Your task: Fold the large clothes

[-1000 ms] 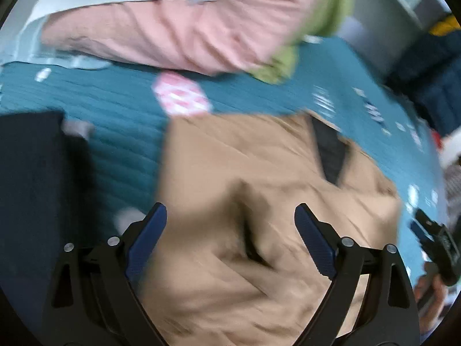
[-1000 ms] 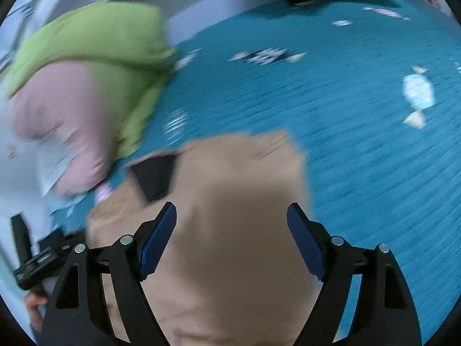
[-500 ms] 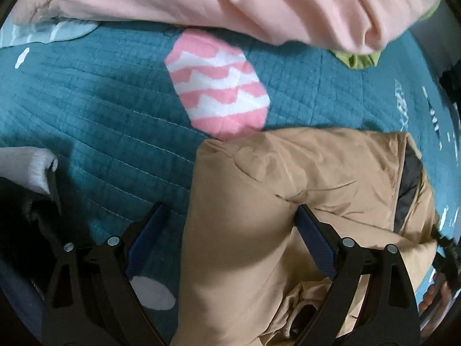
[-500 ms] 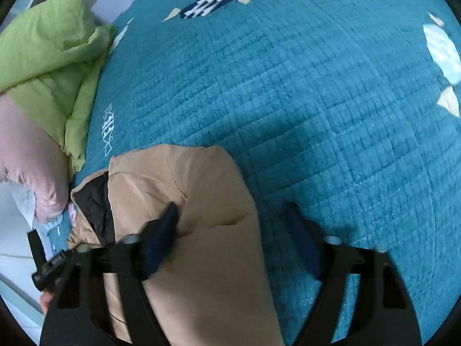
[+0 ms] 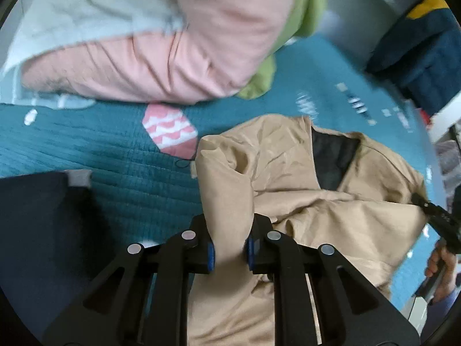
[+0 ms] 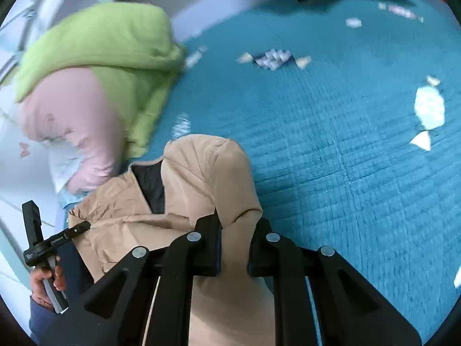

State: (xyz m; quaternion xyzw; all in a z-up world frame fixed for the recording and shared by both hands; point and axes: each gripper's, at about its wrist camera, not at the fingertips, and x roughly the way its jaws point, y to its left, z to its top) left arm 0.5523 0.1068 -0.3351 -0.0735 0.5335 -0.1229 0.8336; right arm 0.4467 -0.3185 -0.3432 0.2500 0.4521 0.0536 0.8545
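Left gripper (image 5: 229,252) and right gripper (image 6: 234,255) closing, each pinching tan jacket (image 5: 331,207) fabric; next, carry both corners over together.

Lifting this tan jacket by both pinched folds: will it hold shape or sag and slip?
Probably sags: the tan jacket creases softly and bunches between both closing hand-held grippers, left and right. Its sheen suggests slick fabric that may slide out. It looks puffy, so likely light for its bulk.

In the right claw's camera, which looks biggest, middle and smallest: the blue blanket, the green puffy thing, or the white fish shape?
1. Blue blanket, filling most of the picture.
2. Green puffy thing.
3. White fish shape, a small patch on the blanket.
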